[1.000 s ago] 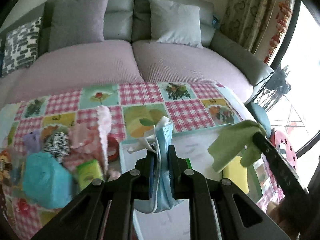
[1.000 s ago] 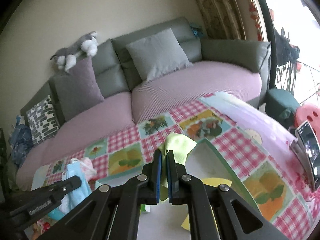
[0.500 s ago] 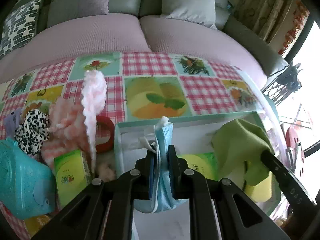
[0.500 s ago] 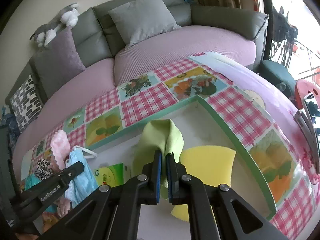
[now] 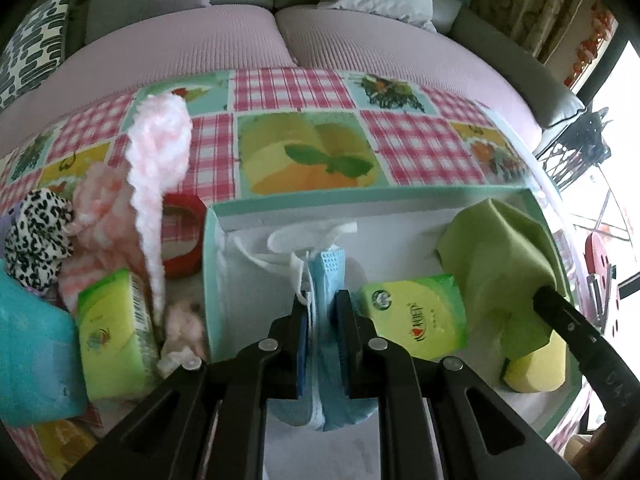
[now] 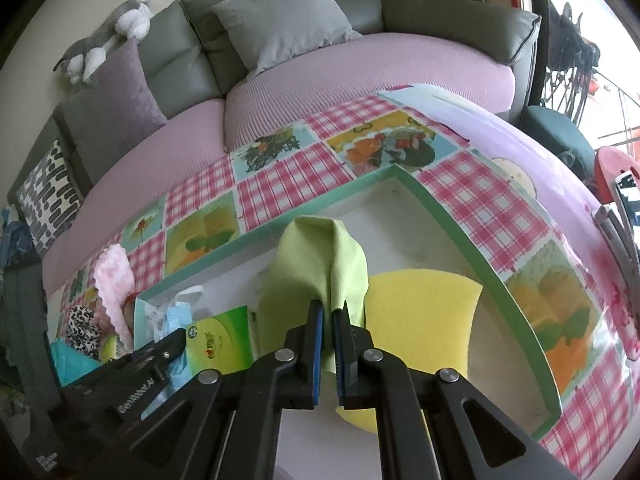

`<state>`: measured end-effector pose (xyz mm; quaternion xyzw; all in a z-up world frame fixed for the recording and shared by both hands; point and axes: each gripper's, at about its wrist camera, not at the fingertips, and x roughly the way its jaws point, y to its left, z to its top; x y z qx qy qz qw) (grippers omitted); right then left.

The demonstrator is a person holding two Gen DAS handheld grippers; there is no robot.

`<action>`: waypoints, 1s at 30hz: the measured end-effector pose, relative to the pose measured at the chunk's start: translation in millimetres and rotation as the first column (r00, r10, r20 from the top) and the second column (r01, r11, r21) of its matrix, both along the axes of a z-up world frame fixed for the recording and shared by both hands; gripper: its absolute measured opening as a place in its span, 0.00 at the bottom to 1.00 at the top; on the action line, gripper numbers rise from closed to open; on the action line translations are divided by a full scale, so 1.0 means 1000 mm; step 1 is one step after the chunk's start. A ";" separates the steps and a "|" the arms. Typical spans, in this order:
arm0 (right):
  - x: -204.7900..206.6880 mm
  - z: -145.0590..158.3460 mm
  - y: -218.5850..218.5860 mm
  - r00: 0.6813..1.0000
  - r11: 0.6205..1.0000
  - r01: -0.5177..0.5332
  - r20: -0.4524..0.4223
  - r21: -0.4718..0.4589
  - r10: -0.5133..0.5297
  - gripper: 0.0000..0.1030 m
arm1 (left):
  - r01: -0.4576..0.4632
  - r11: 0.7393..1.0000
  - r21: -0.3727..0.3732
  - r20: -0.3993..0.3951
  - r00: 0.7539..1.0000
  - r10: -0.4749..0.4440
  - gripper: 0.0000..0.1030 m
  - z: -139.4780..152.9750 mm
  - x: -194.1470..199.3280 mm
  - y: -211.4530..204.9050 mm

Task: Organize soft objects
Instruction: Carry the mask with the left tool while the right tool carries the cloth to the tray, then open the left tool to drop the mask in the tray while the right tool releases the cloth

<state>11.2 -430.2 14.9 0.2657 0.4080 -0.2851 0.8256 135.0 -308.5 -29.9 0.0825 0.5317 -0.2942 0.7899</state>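
Note:
My left gripper (image 5: 323, 300) is shut on a blue face mask (image 5: 325, 276) and holds it low inside the white box with a green rim (image 5: 360, 196). My right gripper (image 6: 328, 308) is shut on a green cloth (image 6: 316, 264), held inside the same box over a yellow sponge (image 6: 424, 304). A green tissue pack (image 5: 416, 320) lies in the box between them. The cloth (image 5: 496, 264) and the right gripper's finger show at the right of the left wrist view. The mask (image 6: 174, 316) shows in the right wrist view.
Left of the box lie a pink fluffy cloth (image 5: 156, 176), a leopard scrunchie (image 5: 36, 232), a red tape roll (image 5: 182, 216), a second green tissue pack (image 5: 116, 336) and a teal item (image 5: 32, 356). A sofa (image 6: 320, 68) stands behind the checked table.
Both grippers have moved down and forward into the box, carrying the mask and the green cloth lower. The view has tilted down toward the table.

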 end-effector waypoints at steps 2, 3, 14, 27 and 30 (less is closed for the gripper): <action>0.000 -0.001 0.000 1.000 1.000 -0.001 -0.007 0.002 0.001 0.07 | 0.003 1.000 0.005 0.008 1.000 -0.003 0.13 -0.001 -0.002 -0.001; 0.000 -0.002 0.000 1.000 1.000 -0.002 -0.010 0.002 0.002 0.08 | 0.003 1.000 0.005 0.011 1.000 -0.003 0.13 -0.001 -0.002 -0.001; 0.001 0.000 0.004 0.999 1.000 -0.015 -0.048 -0.020 0.014 0.08 | -0.031 0.999 0.036 0.034 0.999 0.029 0.51 0.012 -0.007 0.006; -0.008 0.022 0.017 0.999 0.997 -0.032 -0.042 -0.071 0.029 0.38 | -0.134 0.990 0.039 0.156 0.980 0.126 0.75 0.061 -0.012 0.040; -0.009 0.024 0.020 0.998 0.996 -0.040 -0.047 -0.075 0.037 0.45 | -0.162 0.986 0.051 0.170 0.974 0.151 0.75 0.065 -0.012 0.049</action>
